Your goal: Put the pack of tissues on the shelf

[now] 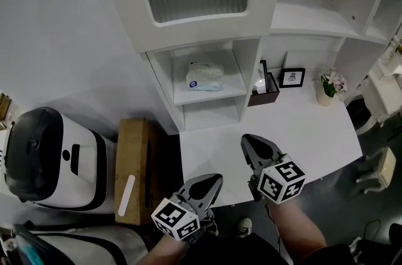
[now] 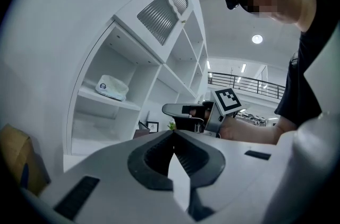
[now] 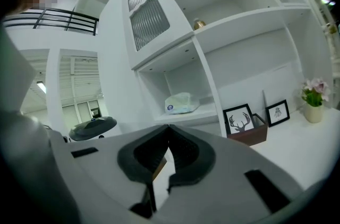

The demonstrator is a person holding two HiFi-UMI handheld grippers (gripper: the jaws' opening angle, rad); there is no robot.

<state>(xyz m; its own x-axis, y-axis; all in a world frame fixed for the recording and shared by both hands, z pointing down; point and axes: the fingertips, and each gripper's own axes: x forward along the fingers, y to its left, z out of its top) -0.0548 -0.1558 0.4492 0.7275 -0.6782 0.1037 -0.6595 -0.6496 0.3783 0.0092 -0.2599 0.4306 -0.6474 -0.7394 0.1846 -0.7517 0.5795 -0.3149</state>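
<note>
The pack of tissues (image 1: pixel 205 76) is pale blue-white with a round dark label. It lies on the upper shelf board (image 1: pixel 217 93) of the low white cubby, also visible as the pack (image 2: pixel 111 87) and the pack (image 3: pixel 181 103) in the gripper views. My left gripper (image 1: pixel 210 181) is shut and holds nothing, hanging off the desk's front left corner. My right gripper (image 1: pixel 253 146) is shut and empty, above the white desk (image 1: pixel 301 125), well short of the shelf. Both grippers are far from the tissues.
A dark wooden box (image 1: pixel 264 91) with a framed deer picture (image 3: pixel 239 119) stands by the cubby, beside a second small frame (image 1: pixel 292 77) and a flower pot (image 1: pixel 328 89). A cardboard box (image 1: pixel 133 169) and a white-and-black machine (image 1: pixel 50 160) sit left of the desk.
</note>
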